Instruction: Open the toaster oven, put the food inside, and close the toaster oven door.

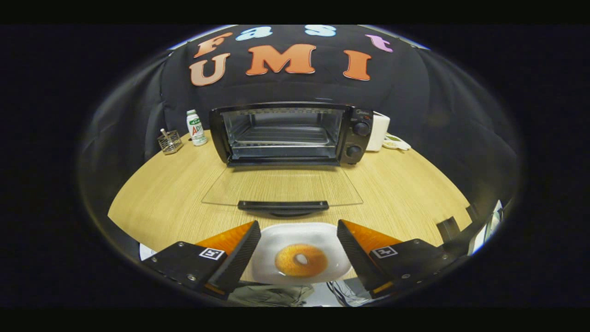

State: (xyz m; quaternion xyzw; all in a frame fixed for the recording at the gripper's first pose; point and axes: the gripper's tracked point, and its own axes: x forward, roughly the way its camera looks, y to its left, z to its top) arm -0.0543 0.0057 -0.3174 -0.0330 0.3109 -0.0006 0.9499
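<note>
The gripper (298,240) is hovering with its fingers spread wide, the bagel (301,260) on its white plate (276,240) lying between them at the table's (161,193) near edge, facing the toaster oven (290,133) with its glass door (282,186) lying open.

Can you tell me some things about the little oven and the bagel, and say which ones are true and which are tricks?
1. The toaster oven door is open and lies flat on the table. True.
2. The bagel is already inside the oven. False: it sits on a white plate near the table's front edge, in front of the door handle.
3. The gripper is squeezing the bagel. False: its fingers are spread open on either side of the plate, not touching the bagel.
4. A small bottle stands beside the oven, with a wire basket next to it. True.
</note>
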